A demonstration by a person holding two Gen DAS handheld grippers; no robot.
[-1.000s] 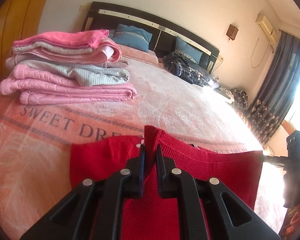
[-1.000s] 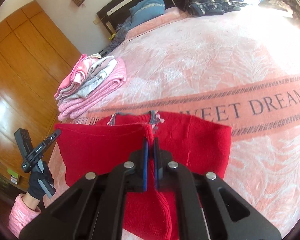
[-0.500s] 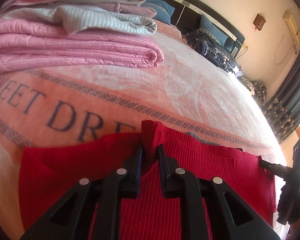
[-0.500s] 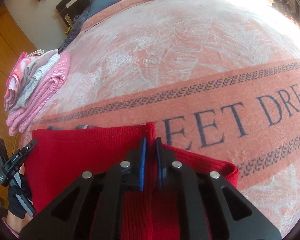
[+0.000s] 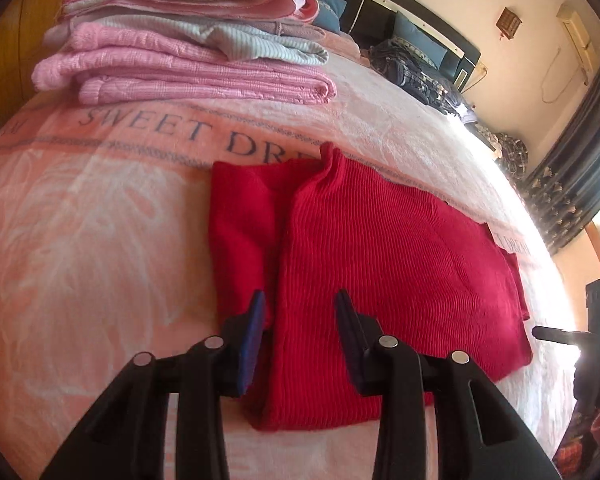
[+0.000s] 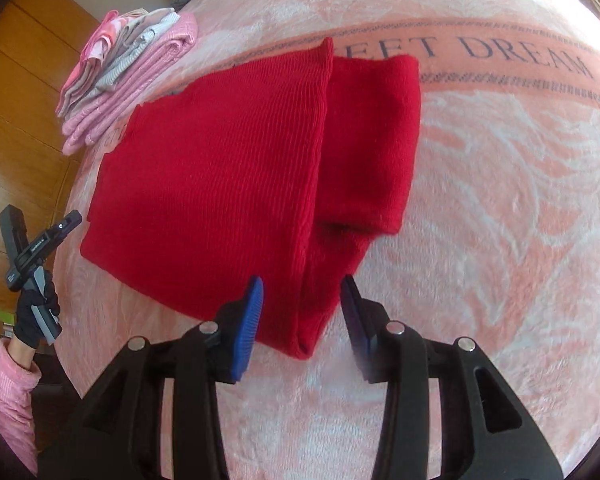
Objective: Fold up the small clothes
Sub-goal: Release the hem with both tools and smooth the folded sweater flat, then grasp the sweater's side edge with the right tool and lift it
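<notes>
— What is shown in the left wrist view?

— The left gripper (image 5: 300, 312) is seen with its jaws spread wide and nothing held between them. A red knitted garment (image 5: 380, 264) is laid flat on the pink bedspread (image 5: 80, 240), folded so that one panel overlaps another along a lengthwise edge. Its near end is partly covered by the black gripper arms (how much lies beneath them cannot be told). The printed words on the bedspread are cut off by the garment after "SWEET DRE". Behind, a stack of folded pink and grey clothes (image 5: 188, 48) is set well apart from the red piece. At the far right, a black gripper is glimpsed against glare, too washed out for its jaws to be read.

— And the right wrist view?

— The right gripper (image 6: 302, 306) is likewise held wide apart, empty, with the garment's (image 6: 220, 168) near corner lying between the fingertips but not clamped. The blue pad (image 6: 250, 316) on one finger is clear; the other is blurred. The stack (image 6: 132, 68) is seen at upper left. At the left edge, a gloved hand (image 6: 34, 312) with a pink sleeve (image 6: 12, 396) is gripping a handle, its jaws cropped from this view.
</notes>
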